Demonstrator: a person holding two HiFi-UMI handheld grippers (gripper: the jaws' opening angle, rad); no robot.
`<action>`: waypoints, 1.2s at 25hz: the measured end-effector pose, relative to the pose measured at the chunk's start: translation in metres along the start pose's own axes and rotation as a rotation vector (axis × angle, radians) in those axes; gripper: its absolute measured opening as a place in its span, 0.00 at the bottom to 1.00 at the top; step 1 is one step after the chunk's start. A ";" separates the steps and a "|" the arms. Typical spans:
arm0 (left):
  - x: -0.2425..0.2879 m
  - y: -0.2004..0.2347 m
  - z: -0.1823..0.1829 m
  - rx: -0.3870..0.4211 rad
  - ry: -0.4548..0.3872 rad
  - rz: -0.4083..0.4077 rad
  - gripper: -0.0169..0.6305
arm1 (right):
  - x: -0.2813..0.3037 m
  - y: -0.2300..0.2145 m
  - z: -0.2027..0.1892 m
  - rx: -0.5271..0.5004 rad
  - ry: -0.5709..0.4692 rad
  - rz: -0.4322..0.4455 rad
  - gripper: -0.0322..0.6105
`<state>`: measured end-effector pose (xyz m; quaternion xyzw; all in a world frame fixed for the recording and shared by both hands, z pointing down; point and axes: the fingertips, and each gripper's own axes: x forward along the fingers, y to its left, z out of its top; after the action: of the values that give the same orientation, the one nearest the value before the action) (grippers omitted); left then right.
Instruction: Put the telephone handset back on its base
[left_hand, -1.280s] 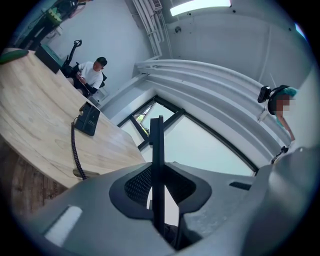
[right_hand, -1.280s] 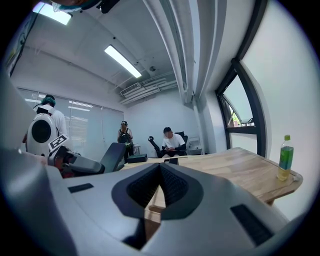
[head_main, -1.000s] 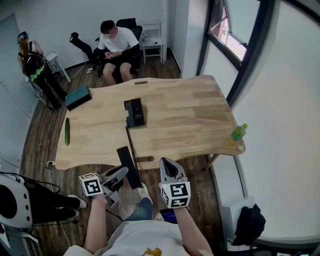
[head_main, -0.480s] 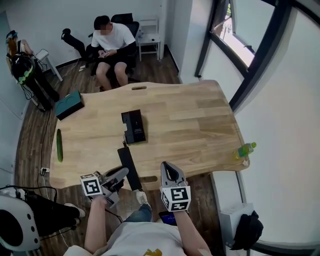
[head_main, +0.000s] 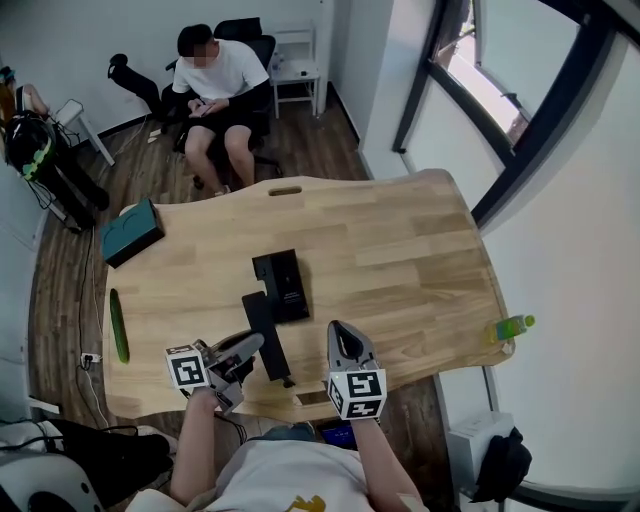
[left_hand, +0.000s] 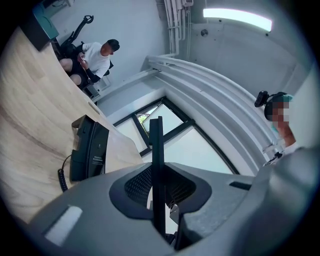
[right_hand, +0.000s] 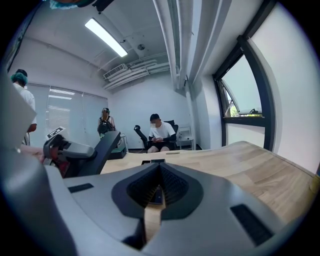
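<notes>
Left gripper (head_main: 250, 346) is clamped on the black handset (head_main: 265, 336). In the left gripper view the handset shows edge-on as a thin black bar pinched between the jaws. Handset is off the phone base (head_main: 284, 284), on the base's near side. It is angled, with its far end just beside the base's near-left corner; can't tell if they touch. The base lies flat on the wooden table (head_main: 400, 250), cradle empty. A coiled cord (left_hand: 61, 179) hangs off the base's near end.

Right gripper (head_main: 336, 330) is near the base on its near-right side, over the table's front edge. Its jaws are closed together, with nothing between them.

A cucumber (head_main: 118, 326) and a teal box (head_main: 130, 232) are well left of the base. A green bottle (head_main: 513, 327) is far right of the base at the table's edge. A seated person (head_main: 215, 85) is beyond the base, past the table's far side.
</notes>
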<state>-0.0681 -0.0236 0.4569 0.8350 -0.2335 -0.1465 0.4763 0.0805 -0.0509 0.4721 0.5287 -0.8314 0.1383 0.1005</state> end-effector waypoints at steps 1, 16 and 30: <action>0.000 0.004 0.007 -0.002 0.003 -0.005 0.14 | 0.007 0.001 0.002 -0.001 -0.001 -0.004 0.05; 0.001 0.027 0.033 -0.016 0.016 -0.024 0.14 | 0.032 0.005 0.010 -0.018 -0.007 -0.012 0.05; 0.013 0.040 0.038 -0.029 0.022 -0.010 0.14 | 0.044 -0.002 0.012 -0.006 -0.033 0.006 0.05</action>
<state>-0.0850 -0.0757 0.4723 0.8307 -0.2219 -0.1431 0.4901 0.0641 -0.0930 0.4747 0.5283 -0.8348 0.1275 0.0879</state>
